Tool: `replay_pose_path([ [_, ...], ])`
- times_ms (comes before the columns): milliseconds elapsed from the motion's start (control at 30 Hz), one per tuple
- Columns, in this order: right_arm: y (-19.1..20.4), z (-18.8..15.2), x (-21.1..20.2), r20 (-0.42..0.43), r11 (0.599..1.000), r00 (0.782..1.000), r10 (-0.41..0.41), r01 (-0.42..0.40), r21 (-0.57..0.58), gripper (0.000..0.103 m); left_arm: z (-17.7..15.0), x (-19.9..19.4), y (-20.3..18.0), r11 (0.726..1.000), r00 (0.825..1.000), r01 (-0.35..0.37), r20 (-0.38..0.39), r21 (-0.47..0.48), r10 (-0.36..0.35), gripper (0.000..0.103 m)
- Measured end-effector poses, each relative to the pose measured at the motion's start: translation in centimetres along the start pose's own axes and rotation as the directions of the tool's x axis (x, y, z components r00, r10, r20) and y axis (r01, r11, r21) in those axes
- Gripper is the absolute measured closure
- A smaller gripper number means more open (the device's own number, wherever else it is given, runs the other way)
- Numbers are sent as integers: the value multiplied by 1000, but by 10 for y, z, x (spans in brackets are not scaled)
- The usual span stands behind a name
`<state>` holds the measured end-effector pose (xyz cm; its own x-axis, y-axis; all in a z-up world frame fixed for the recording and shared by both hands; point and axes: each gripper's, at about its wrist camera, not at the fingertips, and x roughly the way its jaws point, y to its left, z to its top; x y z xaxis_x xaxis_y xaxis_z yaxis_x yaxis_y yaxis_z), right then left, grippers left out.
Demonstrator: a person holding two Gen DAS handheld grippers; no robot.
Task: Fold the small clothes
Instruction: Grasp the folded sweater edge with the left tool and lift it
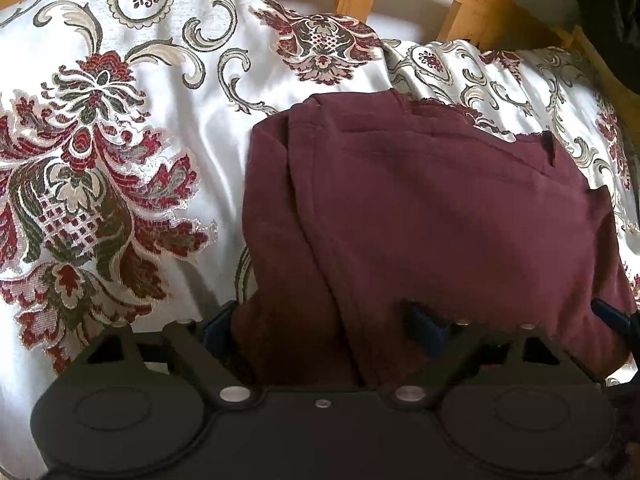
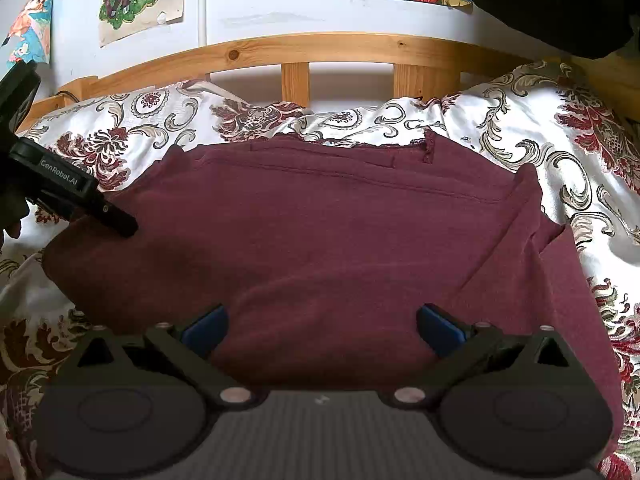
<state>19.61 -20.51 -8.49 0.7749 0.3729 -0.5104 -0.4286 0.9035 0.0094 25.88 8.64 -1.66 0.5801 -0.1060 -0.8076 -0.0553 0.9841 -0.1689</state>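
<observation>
The left tool (image 1: 320, 320) stands wide open with maroon garment (image 2: 320, 248) cloth bunched between its fingers; the right tool (image 2: 322, 324) gapes wide over the garment's near edge (gripping nothing). The garment lies on the floral bedspread (image 2: 560, 120), below the wooden headboard (image 2: 320, 46).

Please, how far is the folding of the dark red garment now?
Done, as it looks: the dark red garment lies on the flowered bedspread with a layer doubled over along its left side. In hand: both the left gripper and the right gripper are open over its near edge, pinching nothing. Left: the cloth is still wide and creased at its right side, so probably more folds remain.
</observation>
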Motion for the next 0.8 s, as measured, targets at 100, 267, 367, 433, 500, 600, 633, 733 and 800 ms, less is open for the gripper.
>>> replay_pose_path([
  [100,0,0,0,0,1000,1000,0,0,0,0,-1,-1,0,1000,1000,2,-12,-9,-3,19],
  [267,0,0,0,0,1000,1000,0,0,0,0,-1,-5,11,995,999,36,-29,-98,-39,32],
  [367,0,0,0,1,1000,1000,0,0,0,0,0,-7,20,984,998,55,-27,-170,-60,48],
  [433,-1,1,-1,4,1000,1000,6,-6,12,0,0,-11,21,981,997,67,-26,-182,-73,59],
  [500,-3,3,-4,1,1000,1000,7,-7,29,1,1,-15,16,983,997,78,-15,-166,-81,70],
  [600,-4,6,-10,0,999,1000,-8,8,51,0,0,-25,4,988,997,77,17,-132,-76,77],
  [633,-3,8,-13,2,998,1000,-11,11,58,0,0,-28,1,990,997,75,29,-122,-72,78],
  [733,-5,13,-22,34,998,999,-7,5,62,0,1,-41,-9,990,995,82,74,-112,-74,80],
  [800,-5,17,-30,70,999,997,-21,18,46,0,6,-52,-16,989,991,96,100,-113,-85,80],
])
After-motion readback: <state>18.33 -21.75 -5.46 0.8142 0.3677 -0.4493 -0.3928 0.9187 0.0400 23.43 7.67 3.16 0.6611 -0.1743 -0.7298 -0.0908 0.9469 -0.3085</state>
